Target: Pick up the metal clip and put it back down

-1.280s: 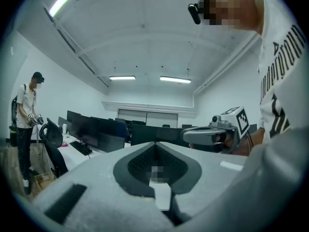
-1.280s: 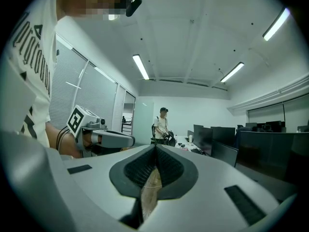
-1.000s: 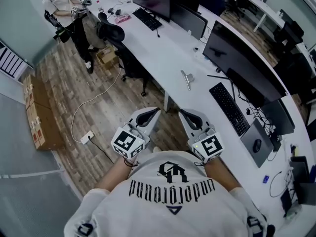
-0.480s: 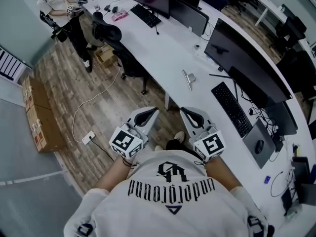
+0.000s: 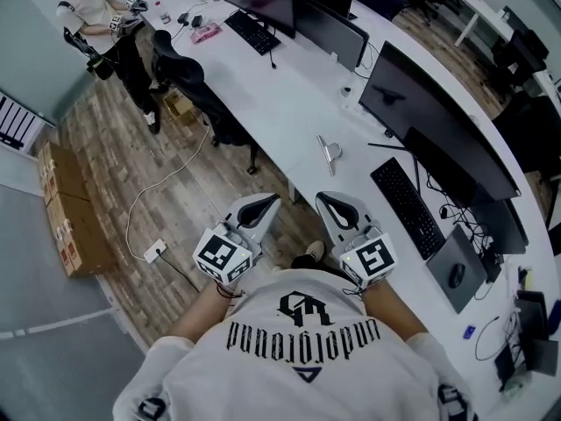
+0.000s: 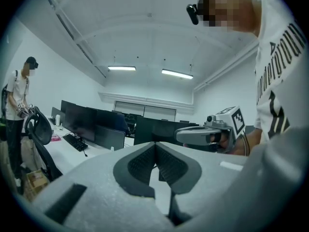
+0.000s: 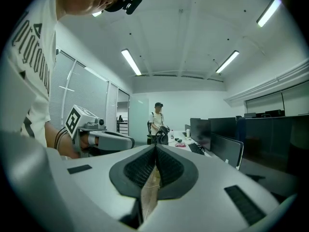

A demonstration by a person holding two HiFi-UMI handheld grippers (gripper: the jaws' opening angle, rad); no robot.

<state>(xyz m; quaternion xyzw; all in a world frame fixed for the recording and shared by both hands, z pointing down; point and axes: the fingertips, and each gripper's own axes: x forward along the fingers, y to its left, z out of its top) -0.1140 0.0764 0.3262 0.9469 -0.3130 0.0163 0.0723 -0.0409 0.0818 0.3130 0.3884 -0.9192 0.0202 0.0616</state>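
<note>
A metal clip (image 5: 329,153) lies on the long white desk (image 5: 289,112), ahead of me and slightly right, near the desk's front edge. My left gripper (image 5: 263,203) and right gripper (image 5: 336,202) are held side by side close to my chest, over the wooden floor and short of the desk. Both have their jaws shut with nothing between them. In the left gripper view my left gripper (image 6: 155,145) points level into the room, with the right gripper (image 6: 179,135) beside it. In the right gripper view my right gripper (image 7: 155,147) is shut too. The clip is out of both gripper views.
Monitors (image 5: 434,117) and a black keyboard (image 5: 405,209) stand on the desk right of the clip. A black office chair (image 5: 188,82) sits at the desk farther left. Another person (image 5: 92,20) stands at the far left end. Cardboard boxes (image 5: 63,209) and a power cable (image 5: 158,200) lie on the floor.
The head view has shifted slightly, so the desk and clip sit a little higher in frame. Both grippers stay shut and close to the body, hardly moved.
</note>
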